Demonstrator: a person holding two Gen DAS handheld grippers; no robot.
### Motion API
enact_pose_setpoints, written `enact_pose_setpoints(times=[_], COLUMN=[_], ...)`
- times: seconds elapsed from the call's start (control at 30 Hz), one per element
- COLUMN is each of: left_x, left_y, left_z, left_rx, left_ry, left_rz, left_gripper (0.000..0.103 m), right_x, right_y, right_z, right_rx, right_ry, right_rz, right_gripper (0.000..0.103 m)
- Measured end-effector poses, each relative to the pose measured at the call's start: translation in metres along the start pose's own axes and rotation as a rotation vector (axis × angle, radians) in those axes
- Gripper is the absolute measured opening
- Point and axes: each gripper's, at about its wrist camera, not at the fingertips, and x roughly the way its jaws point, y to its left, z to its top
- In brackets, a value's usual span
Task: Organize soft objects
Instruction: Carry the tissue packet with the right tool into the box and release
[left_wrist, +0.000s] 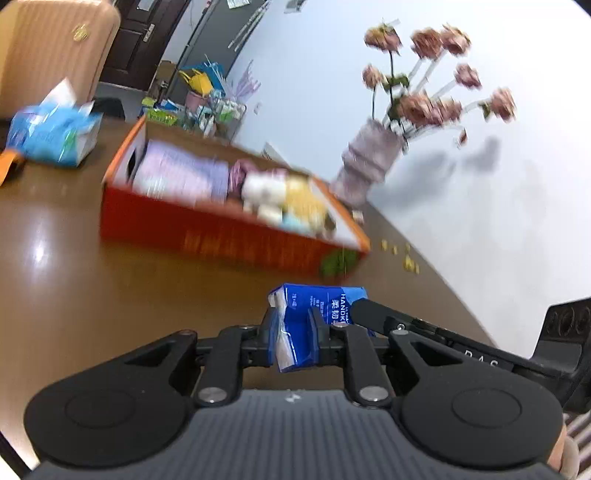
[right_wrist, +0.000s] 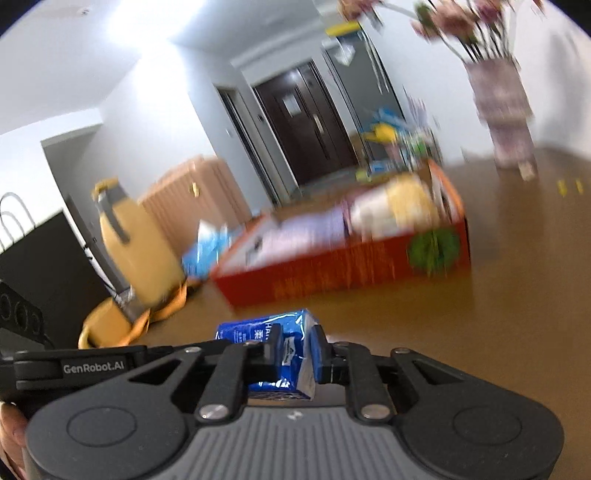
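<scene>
A small blue pack of handkerchief tissues (left_wrist: 317, 299) hangs above the brown table, and my left gripper (left_wrist: 295, 325) is shut on one end of it. From the right, one of the right gripper's fingers (left_wrist: 369, 314) lies against the same pack. In the right wrist view my right gripper (right_wrist: 297, 347) is shut on the blue pack (right_wrist: 258, 328). Beyond it stands an open red box (left_wrist: 207, 229) (right_wrist: 332, 269). The box holds a folded lilac cloth (left_wrist: 184, 170) and plush toys (left_wrist: 280, 199).
A blue tissue bag (left_wrist: 51, 133) lies at the table's far left, and a vase of pink flowers (left_wrist: 369, 158) stands by the wall. A yellow jug (right_wrist: 136, 236) on an orange strap stands left of the box. Small yellow bits (left_wrist: 406, 258) dot the table's right edge.
</scene>
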Motion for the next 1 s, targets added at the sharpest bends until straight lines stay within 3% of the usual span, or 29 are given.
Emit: enact_pose_setpoints(times=[0.17,0.33,0.43,0.57,0.7,1.0], left_x=[0.049,0.117,0.154,0.187,0.187,0.167], left_y=[0.001,0.024,0.041,0.045,0.049,0.039], left_z=[0.075,0.127,0.134,0.121,0.114,0.121], left_rx=[0.044,0.062,0.072,0.178,0.194,0.210], left_ry=[-0.036,0.006,0.066,0.156,0.128,0.121], left_rz=[0.038,0.090,0.153,0.290,0.286,0.307], left_gripper=[0.016,0.016,0.017,0.017,0.016,0.020], right_x=[0.056,0.133,0.178,0.214,0.219,0.211], right_y=[-0.014,-0.044,-0.058,-0.055,-0.046,-0.053], right_z=[0.068,0.109,0.108,0.093,0.088,0.094], right_rx=[-0.030,0.040,0.084,0.040,-0.029,0.009], right_ry=[-0.034,0.023,0.094,0.174,0.172,0.218], right_rz=[-0.030,-0.064,-0.098,-0.144,-0.168,-0.165], right_gripper=[0.015,0.014,0.014,0.014,0.015,0.025])
